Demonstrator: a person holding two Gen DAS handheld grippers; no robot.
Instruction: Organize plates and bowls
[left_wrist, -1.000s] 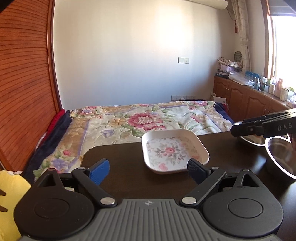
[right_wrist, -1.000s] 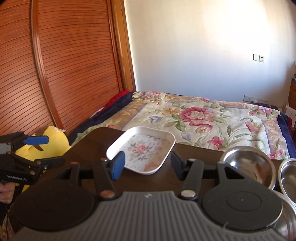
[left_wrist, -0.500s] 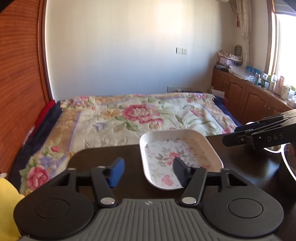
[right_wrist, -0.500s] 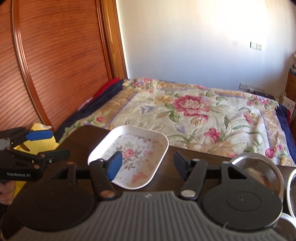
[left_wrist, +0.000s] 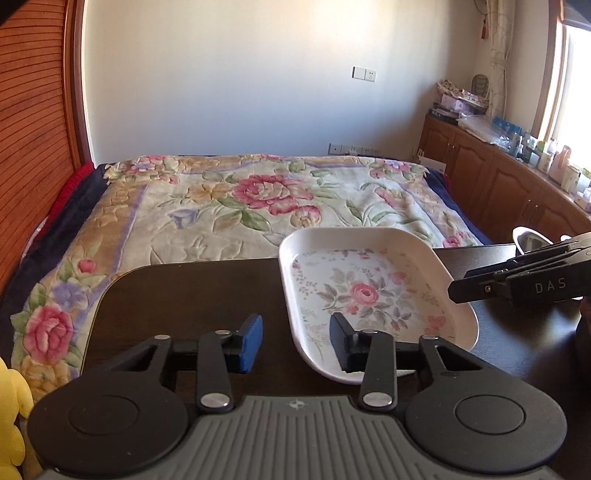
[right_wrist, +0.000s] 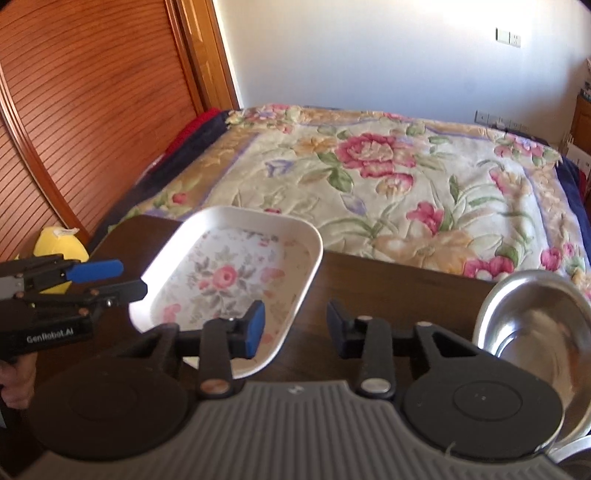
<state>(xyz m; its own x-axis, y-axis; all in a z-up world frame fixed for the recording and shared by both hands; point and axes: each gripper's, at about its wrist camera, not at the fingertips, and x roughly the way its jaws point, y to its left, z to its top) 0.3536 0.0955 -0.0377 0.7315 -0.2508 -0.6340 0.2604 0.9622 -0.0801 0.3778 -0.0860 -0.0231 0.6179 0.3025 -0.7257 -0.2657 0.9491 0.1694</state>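
Item: floral plate (left_wrist: 369, 291), rounded-rectangular, white with a raised rim and a rose print. Location: flat on the dark surface (left_wrist: 184, 295), toward the edge nearest the bed (left_wrist: 258, 199). Likely melamine or glazed ware: judged light, stiff, smooth and somewhat slippery; could chip if dropped. Best hold: the upturned rim, one finger under the lip and one inside, at a near corner or along a long side.

Item: steel bowl (right_wrist: 535, 317), on the same surface, well to the right of the plate. A second rim shows at the lower right corner, too cropped to identify. Judged light, rigid, slick, prone to ring and slide; grip across the rim.

Left hand-held gripper (left_wrist: 295, 343): jaws moderately apart, holding nothing, straddling the plate's near left rim.

Right hand-held gripper (right_wrist: 295, 328): jaws moderately apart, holding nothing, over the plate's near right edge.
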